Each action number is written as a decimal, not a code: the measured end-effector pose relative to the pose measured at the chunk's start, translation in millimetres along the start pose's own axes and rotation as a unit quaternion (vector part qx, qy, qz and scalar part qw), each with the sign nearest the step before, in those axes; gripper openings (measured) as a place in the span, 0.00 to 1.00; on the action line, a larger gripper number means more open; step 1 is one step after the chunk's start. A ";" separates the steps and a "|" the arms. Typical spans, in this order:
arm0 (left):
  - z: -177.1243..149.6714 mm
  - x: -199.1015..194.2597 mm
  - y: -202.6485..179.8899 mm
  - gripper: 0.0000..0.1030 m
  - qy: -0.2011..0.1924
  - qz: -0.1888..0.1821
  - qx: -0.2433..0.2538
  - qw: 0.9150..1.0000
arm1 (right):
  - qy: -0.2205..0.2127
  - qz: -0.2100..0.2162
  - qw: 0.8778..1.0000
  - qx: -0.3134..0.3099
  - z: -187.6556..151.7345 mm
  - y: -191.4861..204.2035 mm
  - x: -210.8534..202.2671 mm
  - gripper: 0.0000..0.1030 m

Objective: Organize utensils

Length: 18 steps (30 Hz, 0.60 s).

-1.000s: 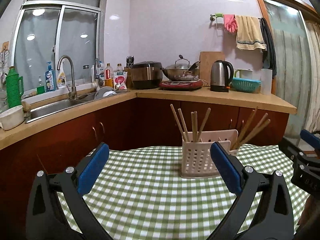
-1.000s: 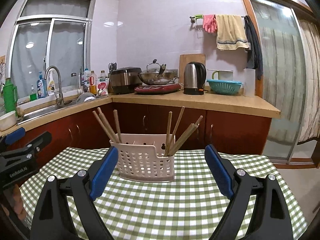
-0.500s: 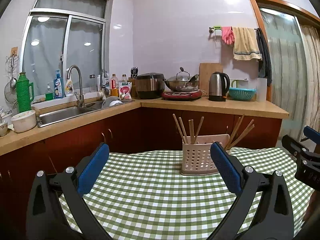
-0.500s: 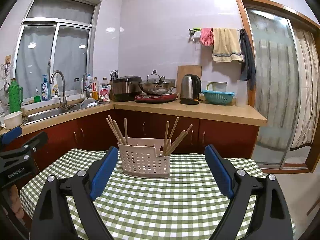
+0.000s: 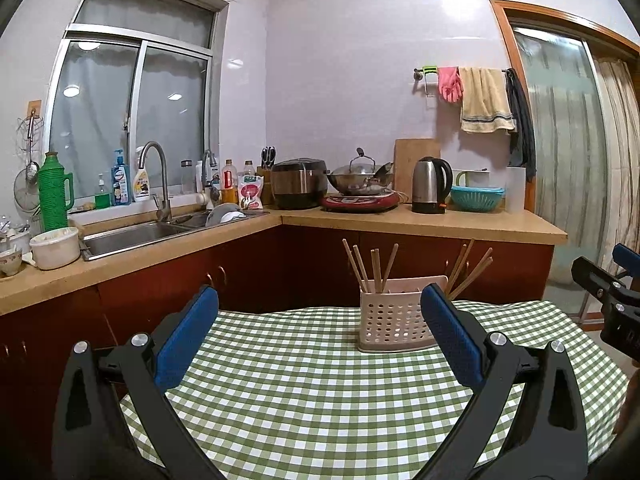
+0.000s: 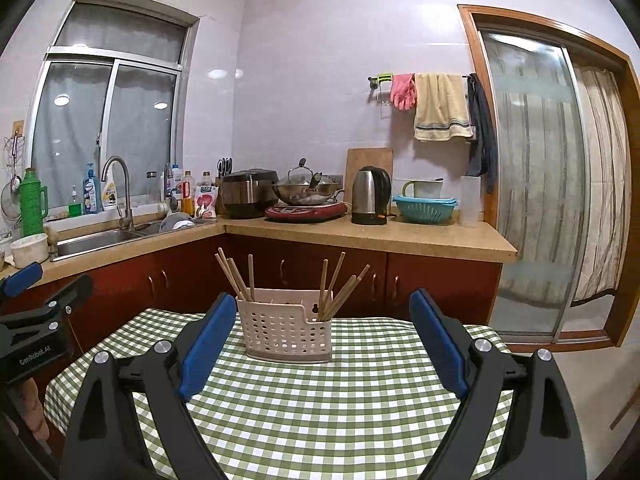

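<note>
Both my grippers have drawn back from the utensil caddy [image 6: 288,330], left gripper [image 5: 318,334] and right gripper [image 6: 318,334] spread wide, empty, over bare checked tablecloth [image 6: 320,408]. Chopsticks [image 6: 236,276] stand inside; only my right view shows the table's right edge.
</note>
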<state>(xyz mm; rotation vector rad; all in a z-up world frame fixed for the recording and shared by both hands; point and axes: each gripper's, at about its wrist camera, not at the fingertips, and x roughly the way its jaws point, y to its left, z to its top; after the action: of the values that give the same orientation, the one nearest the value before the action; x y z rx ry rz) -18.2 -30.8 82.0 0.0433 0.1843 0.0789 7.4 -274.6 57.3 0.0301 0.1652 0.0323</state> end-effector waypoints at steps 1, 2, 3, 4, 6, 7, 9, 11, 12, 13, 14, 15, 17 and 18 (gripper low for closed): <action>-0.2 -0.7 -0.1 0.96 0.000 0.000 0.000 1.000 | -0.001 0.000 1.000 0.000 0.1 -0.1 -1.0 0.84; -0.3 -0.9 0.1 0.96 0.000 0.001 -0.001 1.000 | -0.001 0.000 1.000 0.000 0.3 0.4 -1.7 0.84; -0.5 -1.0 0.1 0.96 0.000 0.001 -0.001 1.000 | -0.003 -0.001 1.000 0.000 0.5 0.8 -2.3 0.84; -1.0 -1.2 0.5 0.96 0.001 0.000 -0.001 1.000 | -0.004 -0.001 1.000 0.000 0.7 1.2 -2.8 0.84; -1.0 -1.2 0.6 0.96 0.000 0.000 -0.001 1.000 | -0.005 -0.002 1.000 -0.001 1.0 2.2 -3.6 0.84; -1.0 -1.2 0.4 0.96 0.000 0.000 -0.001 1.000 | -0.006 -0.002 1.000 -0.001 1.2 2.7 -4.2 0.84; -1.1 -1.3 0.4 0.96 0.000 0.000 -0.002 1.000 | -0.006 -0.003 1.000 -0.001 1.4 3.2 -4.5 0.84; -1.3 -1.2 0.3 0.96 0.001 0.000 -0.002 1.000 | -0.007 -0.003 1.000 -0.002 1.5 4.1 -5.5 0.84; -2.0 -2.2 0.5 0.96 0.000 0.000 -0.002 1.000 | -0.007 -0.003 1.000 -0.003 1.8 4.3 -5.8 0.84; -2.6 -3.0 0.5 0.96 0.000 0.000 -0.002 1.000 | -0.007 -0.004 1.000 -0.003 1.9 4.5 -6.0 0.84; -2.6 -2.9 0.5 0.96 0.000 0.000 -0.002 1.000 | -0.007 -0.004 1.000 -0.003 1.9 4.8 -5.9 0.84; -2.5 -2.7 0.6 0.96 0.001 0.000 -0.002 1.000 | -0.007 -0.004 1.000 -0.003 2.0 4.8 -6.0 0.84; -2.9 -3.0 0.6 0.96 0.002 -0.001 -0.001 1.000 | -0.007 -0.004 1.000 -0.003 2.0 4.8 -6.0 0.84; -3.3 -3.5 0.3 0.96 0.002 -0.001 -0.002 1.000 | -0.007 -0.004 1.000 -0.002 2.2 5.0 -6.3 0.84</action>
<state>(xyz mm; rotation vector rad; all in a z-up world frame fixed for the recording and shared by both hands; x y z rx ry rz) -22.3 -30.7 79.4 0.0394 0.1886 0.0776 1.4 -269.8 60.6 0.0247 0.1521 0.0239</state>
